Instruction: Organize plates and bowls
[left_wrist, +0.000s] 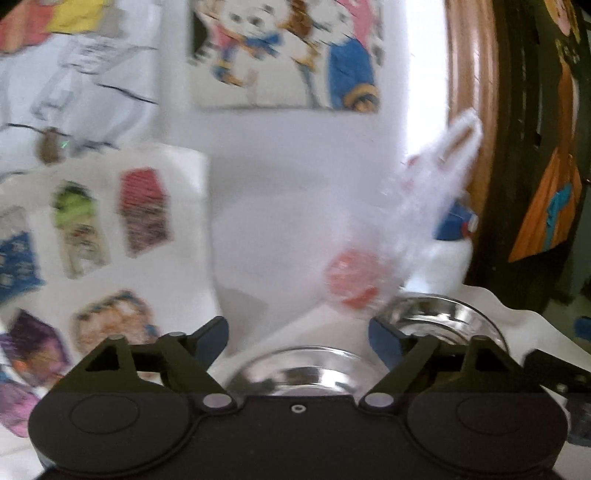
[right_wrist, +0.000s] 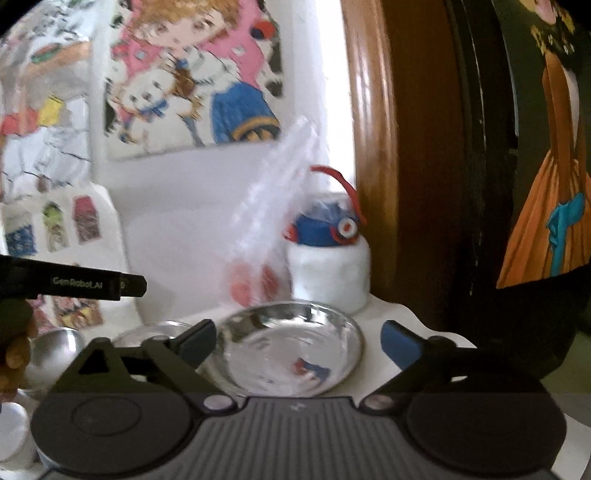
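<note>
In the right wrist view a shallow steel plate lies on the white table, just past my open right gripper, whose fingers straddle its near rim without touching it. A second shallow dish and a rounded steel bowl sit to its left. The left gripper's black body hovers above them. In the left wrist view my left gripper stands open and empty over a steel dish. Another steel plate lies behind its right finger.
A clear plastic bag with red items leans against the wall behind the plates. Beside it stands a white bottle with a blue cap. A wooden door frame rises on the right, and a sticker sheet stands at the left. A hand holds the left gripper.
</note>
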